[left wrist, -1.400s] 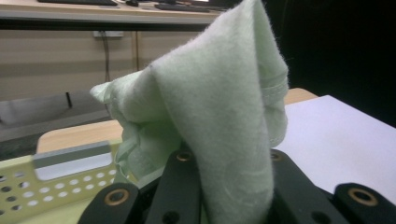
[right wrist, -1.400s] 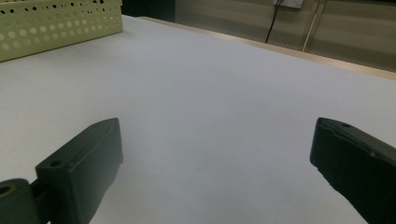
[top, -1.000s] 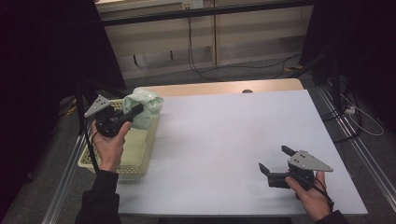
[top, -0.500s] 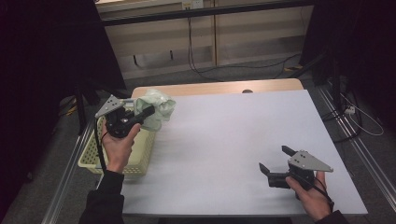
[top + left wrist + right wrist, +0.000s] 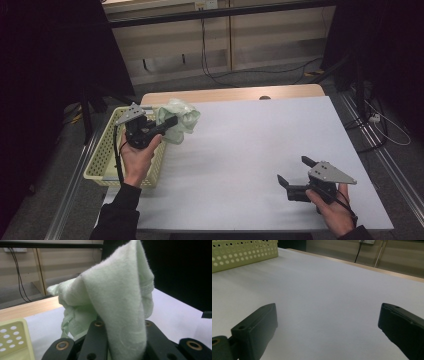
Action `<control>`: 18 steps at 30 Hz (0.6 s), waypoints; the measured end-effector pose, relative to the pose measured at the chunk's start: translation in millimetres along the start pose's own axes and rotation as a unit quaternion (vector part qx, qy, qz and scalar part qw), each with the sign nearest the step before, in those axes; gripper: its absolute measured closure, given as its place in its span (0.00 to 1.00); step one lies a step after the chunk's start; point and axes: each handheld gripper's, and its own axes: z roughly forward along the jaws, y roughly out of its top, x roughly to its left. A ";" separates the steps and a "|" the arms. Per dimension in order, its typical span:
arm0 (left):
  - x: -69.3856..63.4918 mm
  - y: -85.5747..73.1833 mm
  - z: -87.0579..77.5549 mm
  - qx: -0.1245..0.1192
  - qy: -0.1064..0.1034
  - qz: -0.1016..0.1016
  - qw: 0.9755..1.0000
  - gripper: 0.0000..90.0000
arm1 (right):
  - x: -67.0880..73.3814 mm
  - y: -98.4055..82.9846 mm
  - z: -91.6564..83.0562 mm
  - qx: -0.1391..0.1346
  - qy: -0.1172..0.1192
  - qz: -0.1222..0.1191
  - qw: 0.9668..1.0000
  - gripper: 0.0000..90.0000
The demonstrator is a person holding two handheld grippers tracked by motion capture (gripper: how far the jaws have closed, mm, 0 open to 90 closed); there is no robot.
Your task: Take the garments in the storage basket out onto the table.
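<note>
A pale green cloth (image 5: 179, 120) hangs bunched from the left gripper (image 5: 169, 123), above the near-left part of the white table (image 5: 260, 145), just past the right edge of the basket. In the left gripper view the cloth (image 5: 117, 297) rises in a soft fold between the black jaws, which are pressed close on it, with more loose fabric spilling to one side. The person's left hand (image 5: 140, 152) holds this gripper over the yellow perforated basket (image 5: 102, 160), which sits at the table's left edge, partly overhanging it.

Well apart, at the near-right corner of the table, the right gripper (image 5: 295, 176) lies low over the tabletop in the person's right hand (image 5: 335, 210). Its jaws stand wide apart with nothing between them; the right gripper view looks across bare white tabletop (image 5: 324, 297) toward the basket's (image 5: 242, 252) wall at the far corner.
</note>
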 end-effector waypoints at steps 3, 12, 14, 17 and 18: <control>-3.8 -0.8 4.7 0.006 0.001 0.004 1.000 0.93 | -0.2 0.0 -0.1 0.000 0.000 0.000 1.000 0.02; -15.8 -0.6 15.3 0.020 -0.001 0.018 1.000 0.93 | -0.1 -0.1 0.1 0.000 0.000 0.000 1.000 0.02; -18.9 0.7 17.7 0.022 -0.005 0.023 0.999 0.93 | -0.3 -0.1 0.2 0.000 0.000 -0.001 1.000 0.02; -22.7 3.1 20.2 0.020 -0.008 0.028 0.999 0.93 | -0.7 0.0 0.5 0.001 -0.001 -0.001 1.000 0.02; -24.0 3.7 21.4 0.021 -0.009 0.030 0.999 0.93 | -0.6 0.0 0.6 0.001 -0.001 -0.002 1.000 0.02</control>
